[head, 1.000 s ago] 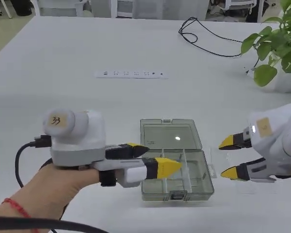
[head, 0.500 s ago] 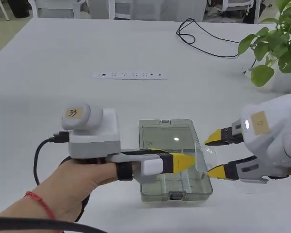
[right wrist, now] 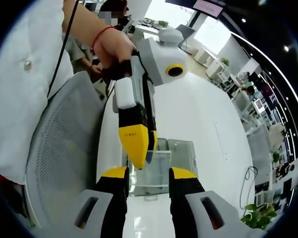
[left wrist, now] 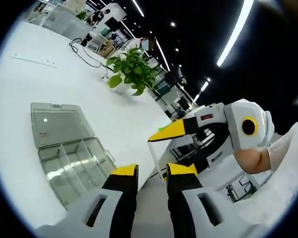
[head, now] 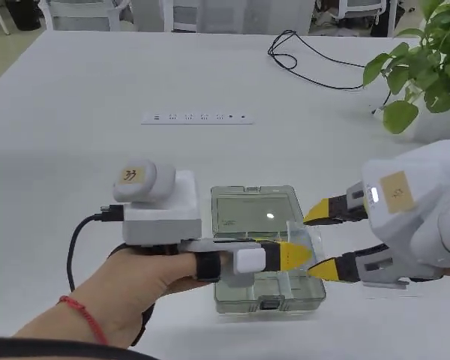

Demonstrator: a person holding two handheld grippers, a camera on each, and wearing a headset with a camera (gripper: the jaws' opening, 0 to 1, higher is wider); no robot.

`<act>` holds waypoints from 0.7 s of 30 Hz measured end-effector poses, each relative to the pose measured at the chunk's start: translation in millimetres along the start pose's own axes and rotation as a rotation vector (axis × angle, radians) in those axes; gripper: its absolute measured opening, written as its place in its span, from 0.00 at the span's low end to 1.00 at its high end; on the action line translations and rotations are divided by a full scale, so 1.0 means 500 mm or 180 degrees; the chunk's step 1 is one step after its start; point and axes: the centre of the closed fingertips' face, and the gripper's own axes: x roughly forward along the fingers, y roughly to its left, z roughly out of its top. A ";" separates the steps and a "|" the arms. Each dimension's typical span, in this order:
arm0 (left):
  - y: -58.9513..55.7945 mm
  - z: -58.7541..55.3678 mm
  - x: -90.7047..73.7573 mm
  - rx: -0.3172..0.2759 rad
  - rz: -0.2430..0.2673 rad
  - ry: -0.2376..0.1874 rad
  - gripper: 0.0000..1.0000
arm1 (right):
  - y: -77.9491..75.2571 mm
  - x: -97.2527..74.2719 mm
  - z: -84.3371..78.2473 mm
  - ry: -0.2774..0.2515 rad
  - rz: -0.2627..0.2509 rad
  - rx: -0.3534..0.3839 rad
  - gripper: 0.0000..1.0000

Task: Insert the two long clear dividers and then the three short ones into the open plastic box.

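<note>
Steady: right tongs (head: 319,240) clamp the clear plastic divider (head: 306,234), left tongs (head: 292,255) barely parted; lower it square into the smoky plastic box (head: 240,298).

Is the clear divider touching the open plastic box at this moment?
Apart. In the left gripper view the clear divider hangs in the air, and white table shows between it and the open plastic box.

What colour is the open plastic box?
The plastic box is see-through smoky grey, best in the head view.
</note>
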 end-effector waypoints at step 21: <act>-0.012 -0.009 0.006 -0.0016 -0.0109 0.0069 0.00 | 0.008 0.000 0.003 0.0054 0.0017 -0.0074 0.33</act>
